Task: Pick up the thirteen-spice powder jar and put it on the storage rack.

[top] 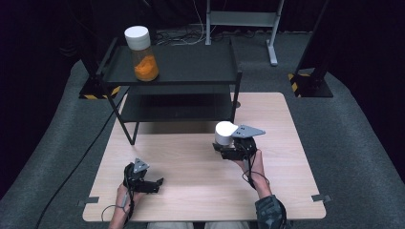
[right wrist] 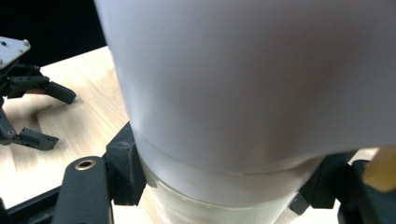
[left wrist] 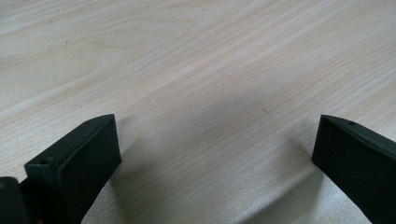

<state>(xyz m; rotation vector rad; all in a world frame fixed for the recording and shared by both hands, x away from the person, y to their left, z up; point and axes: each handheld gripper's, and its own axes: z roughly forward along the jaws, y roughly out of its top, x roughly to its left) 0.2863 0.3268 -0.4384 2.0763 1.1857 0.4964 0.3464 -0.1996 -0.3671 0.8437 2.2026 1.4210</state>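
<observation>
From the high view the wooden tabletop (top: 200, 191) carries a black two-tier shelf (top: 191, 76) at its far end, and on the shelf's top tier, toward the left, stands a jar with orange contents (top: 142, 55) and a white lid. My right tongs (top: 228, 147) are over the tabletop just in front of the shelf, clamped on a second jar with a white lid (top: 224, 133); this high view gives me only the lid and a sliver of the clear body beside the grey plate. The right gripper view comes in far closer: the white-lidded jar (right wrist: 243, 84) looms large, lid above and pale body below (blurred this near), with the black jaws pressed against the body just under the lid on both sides. That same view catches my left tongs (right wrist: 28, 112) well apart on the wood, jaws spread. In the high view the left tongs (top: 152, 183) sit near my edge of the tabletop. The left gripper view shows what neither other view does: bare wood grain (left wrist: 201, 70) between two widely parted jaws, gripping nothing.
</observation>
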